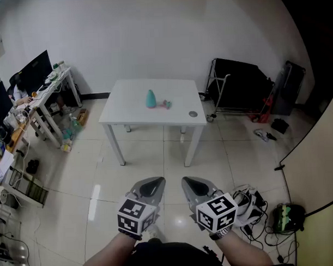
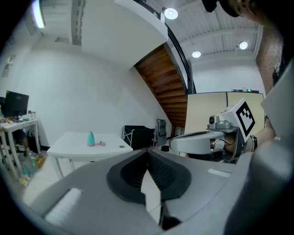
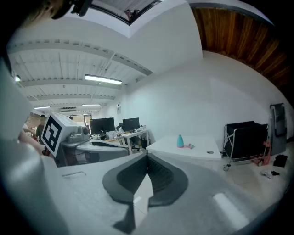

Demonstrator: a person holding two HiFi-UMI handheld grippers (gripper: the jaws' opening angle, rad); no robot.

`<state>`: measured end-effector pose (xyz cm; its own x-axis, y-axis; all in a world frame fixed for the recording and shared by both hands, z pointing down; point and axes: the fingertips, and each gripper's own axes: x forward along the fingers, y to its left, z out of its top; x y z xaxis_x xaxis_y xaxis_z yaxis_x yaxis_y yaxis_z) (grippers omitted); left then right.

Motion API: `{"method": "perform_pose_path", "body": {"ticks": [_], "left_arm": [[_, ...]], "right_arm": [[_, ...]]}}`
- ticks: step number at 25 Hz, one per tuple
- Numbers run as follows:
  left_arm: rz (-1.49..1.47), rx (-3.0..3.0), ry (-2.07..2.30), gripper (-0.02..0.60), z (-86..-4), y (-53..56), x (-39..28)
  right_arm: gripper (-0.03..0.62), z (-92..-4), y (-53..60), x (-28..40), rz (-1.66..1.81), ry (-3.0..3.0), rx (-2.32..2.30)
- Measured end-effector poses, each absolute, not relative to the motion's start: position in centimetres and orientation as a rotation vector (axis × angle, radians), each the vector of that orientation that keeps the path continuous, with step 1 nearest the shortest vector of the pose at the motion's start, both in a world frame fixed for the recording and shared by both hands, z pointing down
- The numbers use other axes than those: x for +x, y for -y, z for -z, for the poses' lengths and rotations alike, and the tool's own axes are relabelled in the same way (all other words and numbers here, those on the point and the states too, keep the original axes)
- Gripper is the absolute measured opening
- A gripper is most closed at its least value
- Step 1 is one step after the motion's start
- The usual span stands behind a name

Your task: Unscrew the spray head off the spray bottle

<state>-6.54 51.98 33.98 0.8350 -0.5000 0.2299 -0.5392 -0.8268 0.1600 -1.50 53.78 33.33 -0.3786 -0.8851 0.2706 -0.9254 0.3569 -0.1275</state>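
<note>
The person is holding the left tongs (image 1: 155, 183) and the right tongs (image 1: 190, 183) side by side above the floor, well apart from the white surface (image 1: 127, 112). Both tongs are pointing toward it and are closed fully, the pads meeting with nothing between them. The teal bottle (image 1: 150, 98) is standing upright near the middle of the surface. A small pink thing (image 1: 166, 104) is lying just beside the bottle, to its right in the head view; I cannot tell whether it is the spray head. A small round thing (image 1: 193, 114) is lying near the right front corner.
</note>
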Motion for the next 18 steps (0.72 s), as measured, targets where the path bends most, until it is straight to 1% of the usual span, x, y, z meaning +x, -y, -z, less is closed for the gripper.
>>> {"method": "perform_pose_path", "body": {"ticks": [18], "left_arm": [[-0.254, 2.807, 0.739, 0.017, -33.9, -39.7, -10.6]], "right_arm": [[-0.009, -33.0, -41.8, -5.2, -0.379, 2.402, 1.711]]}}
